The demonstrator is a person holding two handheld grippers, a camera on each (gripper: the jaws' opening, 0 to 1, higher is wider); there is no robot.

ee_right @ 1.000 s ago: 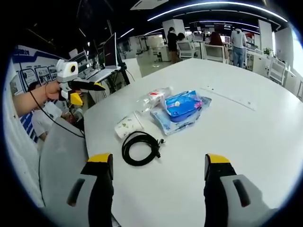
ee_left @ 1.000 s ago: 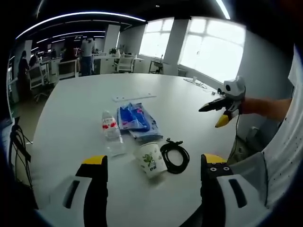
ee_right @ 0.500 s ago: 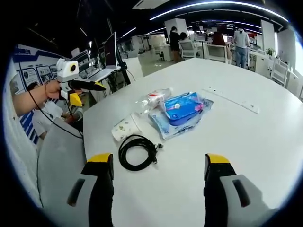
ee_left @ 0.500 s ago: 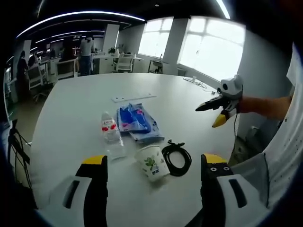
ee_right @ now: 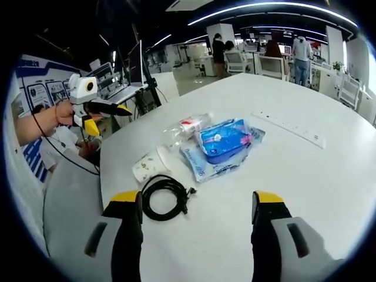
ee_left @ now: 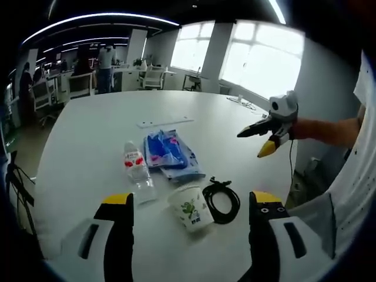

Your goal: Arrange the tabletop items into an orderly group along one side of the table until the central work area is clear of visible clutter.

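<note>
A: Where are the claws sitting?

B: The left claw (ee_left: pixel 191 205) is hovering with its jaws spread wide and nothing between them, just above the near edge of the white bench (ee_left: pixel 88 135). The right claw (ee_right: pixel 197 202) is doing the same from the other side, jaws apart and carrying nothing.

A: What is lying closest to them?

B: In the left gripper view, a paper cup (ee_left: pixel 191 207) is lying on its side just beyond the jaws, with a coiled black cable (ee_left: pixel 221 200) right beside it, possibly touching. In the right gripper view that cable is the nearest thing.

A: And further out?

B: A clear water bottle (ee_left: pixel 136 169) is lying flat, and next to it a blue plastic packet (ee_left: pixel 169 154), with a long white power strip (ee_right: pixel 289 128) beyond, well apart from the rest.

A: How are they likely to handle?

B: I am judging the cup as light and easily crushed, so pinching gently across the rim or wall seems best. The cable is looking limp; gripping through the bundled loops should be keeping it together. The bottle is looking nearly empty, smooth and prone to rolling, so the neck or the labelled middle is the safer hold. The packet is soft and slippery, so catching an edge fold is probably best.
</note>
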